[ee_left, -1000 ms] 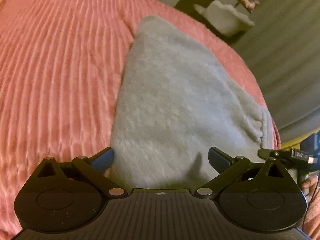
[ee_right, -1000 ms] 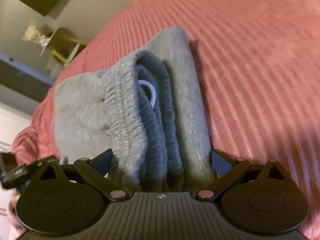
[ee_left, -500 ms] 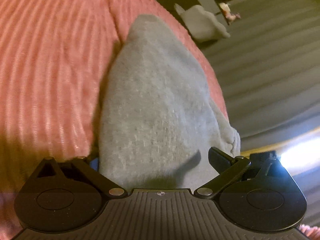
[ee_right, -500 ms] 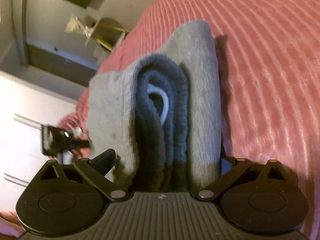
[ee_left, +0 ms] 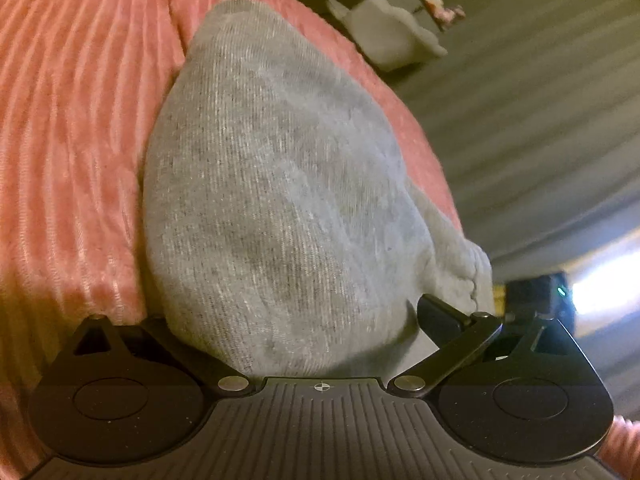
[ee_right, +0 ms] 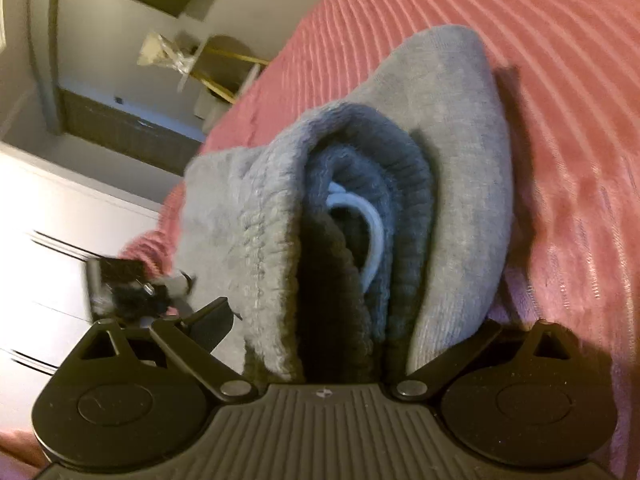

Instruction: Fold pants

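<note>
The grey sweatpants are folded into a thick bundle on the pink ribbed bedspread. My left gripper holds one side of the bundle between wide-set jaws; its left finger is hidden under the cloth. In the right wrist view the bundle shows its ribbed waistband layers and a white drawstring loop. My right gripper clamps the waistband end, with the cloth filling the gap between its jaws. The end of the bundle is lifted off the bed.
The bedspread edge drops to a grey floor with a white object on it. In the right wrist view a wall, a dark cabinet and white drawers lie beyond the bed. The other gripper shows at the left.
Both grippers have closed in on the bundle and tilted. The cloth has bunched higher between the jaws and the bundle end has risen off the bed.
</note>
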Available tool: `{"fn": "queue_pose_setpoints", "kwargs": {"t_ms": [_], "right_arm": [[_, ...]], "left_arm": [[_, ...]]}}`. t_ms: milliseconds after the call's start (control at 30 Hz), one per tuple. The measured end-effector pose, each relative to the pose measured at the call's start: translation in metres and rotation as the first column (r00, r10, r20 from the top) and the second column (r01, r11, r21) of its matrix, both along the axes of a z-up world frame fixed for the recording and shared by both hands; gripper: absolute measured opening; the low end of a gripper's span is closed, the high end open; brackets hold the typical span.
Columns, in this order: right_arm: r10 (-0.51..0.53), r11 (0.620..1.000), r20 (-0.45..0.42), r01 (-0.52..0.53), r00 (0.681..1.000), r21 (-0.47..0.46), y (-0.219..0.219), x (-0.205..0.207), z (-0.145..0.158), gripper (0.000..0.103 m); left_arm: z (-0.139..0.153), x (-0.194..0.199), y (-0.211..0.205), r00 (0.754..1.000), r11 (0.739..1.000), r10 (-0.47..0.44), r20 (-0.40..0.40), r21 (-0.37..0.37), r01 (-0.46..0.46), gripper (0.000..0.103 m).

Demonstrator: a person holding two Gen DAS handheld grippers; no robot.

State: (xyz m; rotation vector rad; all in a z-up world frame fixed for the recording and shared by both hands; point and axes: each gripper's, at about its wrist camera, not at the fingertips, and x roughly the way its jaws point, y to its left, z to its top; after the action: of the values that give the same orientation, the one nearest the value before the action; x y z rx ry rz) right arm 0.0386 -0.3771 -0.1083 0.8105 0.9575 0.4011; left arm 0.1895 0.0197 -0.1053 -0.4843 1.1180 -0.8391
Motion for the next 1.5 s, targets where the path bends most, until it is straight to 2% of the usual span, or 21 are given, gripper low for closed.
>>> {"fn": "queue_pose_setpoints", "kwargs": {"t_ms": [33,67,100,167,233,333,433,633,733,900,1000,1033,1133,1167,1200,1233,1333,1367,1400,1433,1500], "right_arm": [[-0.005,0.998,0.003,0.005,1.000,-0.065,0.005,-0.004,0.005,0.089],[-0.003,0.991,0.006,0.004,1.000,-0.130,0.010,-0.008,0.010,0.075],[0.011,0.982,0.021,-0.007,1.000,-0.188,0.016,-0.012,0.016,0.067],[0.025,0.970,0.073,-0.007,0.997,-0.242,0.023,-0.024,0.031,0.061],[0.022,0.959,0.099,0.007,0.995,-0.284,0.031,-0.030,0.043,0.058],[0.022,0.943,0.135,0.025,0.991,-0.332,0.044,-0.034,0.060,0.055],[0.036,0.934,0.182,0.032,0.983,-0.357,0.056,-0.037,0.079,0.055],[0.092,0.917,0.267,0.023,0.959,-0.399,0.080,-0.018,0.117,0.055],[0.106,0.898,0.298,0.037,0.949,-0.439,0.088,0.004,0.129,0.055],[0.061,0.894,0.333,0.096,0.941,-0.437,0.089,0.056,0.136,0.055],[0.018,0.875,0.315,0.138,0.949,-0.464,0.080,0.082,0.126,0.057],[-0.012,0.865,0.291,0.156,0.957,-0.477,0.076,0.090,0.118,0.060],[-0.128,0.835,0.165,0.196,0.978,-0.513,0.059,0.106,0.098,0.071],[-0.172,0.829,0.131,0.216,0.976,-0.516,0.049,0.103,0.092,0.075],[-0.209,0.830,0.108,0.235,0.972,-0.506,0.039,0.097,0.088,0.087],[-0.250,0.815,0.108,0.269,0.962,-0.513,0.034,0.088,0.086,0.092],[-0.276,0.726,0.225,0.356,0.935,-0.588,0.035,0.057,0.095,0.101],[-0.275,0.703,0.246,0.369,0.929,-0.608,0.038,0.050,0.100,0.101],[-0.260,0.700,0.262,0.368,0.929,-0.611,0.042,0.042,0.104,0.101],[-0.239,0.709,0.276,0.362,0.931,-0.605,0.049,0.036,0.107,0.101],[-0.190,0.716,0.250,0.308,0.949,-0.626,0.068,0.029,0.103,0.101]], "left_arm": [[0.004,-0.004,-0.005,1.000,1.000,0.008,0.023,0.025,-0.009,0.097],[0.010,-0.010,-0.010,0.998,0.997,0.011,0.063,0.076,-0.016,0.091],[0.016,-0.017,-0.016,0.994,0.990,-0.003,0.113,0.140,-0.013,0.078],[0.026,-0.028,-0.026,0.982,0.982,-0.025,0.189,0.189,-0.011,0.071],[0.031,-0.032,-0.036,0.977,0.977,-0.029,0.211,0.214,-0.017,0.060],[0.039,-0.035,-0.038,0.971,0.975,-0.030,0.236,0.222,-0.023,0.056],[0.048,-0.033,-0.033,0.973,0.985,0.010,0.229,0.164,-0.048,0.054],[0.082,-0.017,-0.048,0.953,0.989,0.040,0.301,0.121,-0.080,0.054],[0.100,-0.003,-0.053,0.933,0.988,0.056,0.355,0.116,-0.104,0.054],[0.111,0.038,-0.052,0.911,0.976,0.137,0.389,0.102,-0.191,0.054],[0.103,0.063,-0.053,0.905,0.959,0.166,0.392,0.151,-0.241,0.059],[0.098,0.067,-0.052,0.905,0.951,0.166,0.392,0.179,-0.252,0.060],[0.080,0.080,-0.039,0.911,0.904,0.186,0.368,0.301,-0.305,0.066],[0.079,0.079,-0.031,0.910,0.897,0.189,0.369,0.312,-0.313,0.070],[0.077,0.073,-0.019,0.902,0.889,0.201,0.383,0.314,-0.332,0.077],[0.077,0.065,-0.008,0.879,0.871,0.225,0.420,0.319,-0.375,0.079],[0.079,0.039,0.007,0.833,0.829,0.236,0.501,0.343,-0.441,0.084],[0.080,0.028,0.007,0.830,0.831,0.234,0.506,0.339,-0.441,0.085],[0.083,0.021,0.006,0.831,0.841,0.229,0.507,0.327,-0.431,0.088],[0.084,0.010,0.003,0.835,0.853,0.220,0.503,0.316,-0.415,0.090],[0.083,-0.010,-0.006,0.842,0.875,0.182,0.509,0.307,-0.375,0.097]]}}
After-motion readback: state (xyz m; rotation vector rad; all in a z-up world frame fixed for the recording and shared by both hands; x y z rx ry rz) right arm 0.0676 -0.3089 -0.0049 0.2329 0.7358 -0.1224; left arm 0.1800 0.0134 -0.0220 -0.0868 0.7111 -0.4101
